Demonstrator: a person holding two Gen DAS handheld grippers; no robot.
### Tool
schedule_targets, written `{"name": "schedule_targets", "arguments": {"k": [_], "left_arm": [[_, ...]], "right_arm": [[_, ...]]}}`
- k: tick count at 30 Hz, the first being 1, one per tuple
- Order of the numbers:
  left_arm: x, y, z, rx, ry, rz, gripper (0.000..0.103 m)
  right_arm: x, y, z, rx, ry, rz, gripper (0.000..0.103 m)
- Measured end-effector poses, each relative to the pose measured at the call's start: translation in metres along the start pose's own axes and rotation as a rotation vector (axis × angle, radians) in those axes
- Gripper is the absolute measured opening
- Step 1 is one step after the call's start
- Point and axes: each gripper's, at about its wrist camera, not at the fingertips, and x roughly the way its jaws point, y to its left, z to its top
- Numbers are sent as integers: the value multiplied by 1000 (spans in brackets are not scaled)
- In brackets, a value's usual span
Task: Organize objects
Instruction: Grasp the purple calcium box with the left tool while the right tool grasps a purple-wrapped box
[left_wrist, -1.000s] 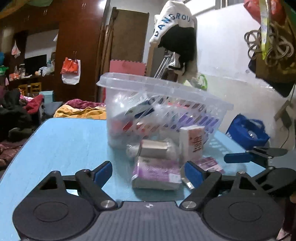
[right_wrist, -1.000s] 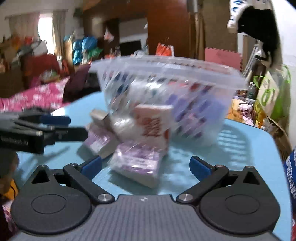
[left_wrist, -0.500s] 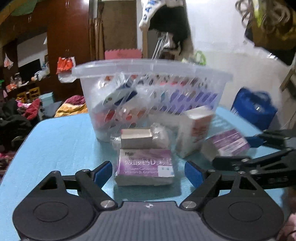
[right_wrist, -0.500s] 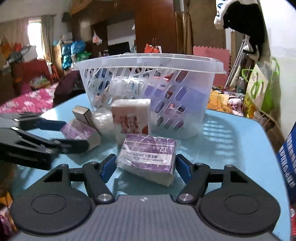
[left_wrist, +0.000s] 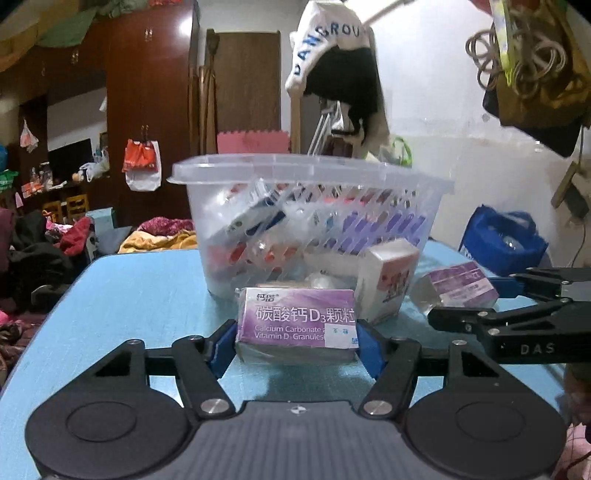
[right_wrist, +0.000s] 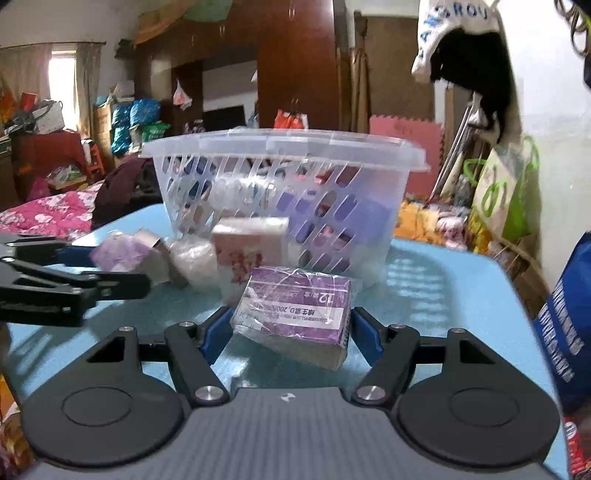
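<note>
1. Your left gripper (left_wrist: 296, 338) has just been closing. Its blue pads (left_wrist: 366, 341) now press both short ends of a purple box (left_wrist: 297, 323) that lies flat on the blue table (left_wrist: 122, 295), dead ahead at 12 o'clock.

2. That box's long axis runs 9 to 3 across the jaws, label face toward you. The grip spans its length, not its width.

3. Your right gripper (right_wrist: 290, 334) closed within the last second and is clamped on a second purple box (right_wrist: 295, 310), cellophane-wrapped, printed side up and reading upside down. It too sits at 12 o'clock, long axis 9 to 3 and slightly skewed.

4. The clear basket (left_wrist: 306, 173) stands behind both boxes at 12 o'clock, already part-filled. Its rim sits well above either box.

5. Between the boxes and the basket wall stand a pink-and-white carton (left_wrist: 388, 280) and a small wrapped bundle (right_wrist: 192, 262), touching or nearly touching the wall.

6. Judged from this: each box must rise straight up, then travel toward 12 o'clock over the rim. Neither hand is plainly nearer. The right box has more open table around it, while the left box has the carton close at its 2 o'clock.
</note>
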Motion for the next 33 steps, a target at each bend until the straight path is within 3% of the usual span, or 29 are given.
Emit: {"name": "schedule_targets", "arguments": {"k": [10,16,18,20,24,28,33], "left_arm": [[-20,6,19,-46,-94,-18,70],[-17,20,81,-107,-186,-55,70],[-8,23,101,-116,-194,-41,70],[4,25,116,-134,-186,-35,70],[48,22,150,-121,-114,-35,70],[92,23,163,-139,-27,-9,70],[108,28,160,-130,2,18,71]], "right_arm": [[-26,1,20,-19,-88,-16,72],[-39,-6,82,-40,-211,39,72],[-30,-8,103,-62,-218,19,72],[-14,-12,122,-67,-201,-6,72],[31,-26,152,-53,-136,45,72],[67,-33,155,-34,-59,37,72],[75,-40,142,-19,-29,69,73]]}}
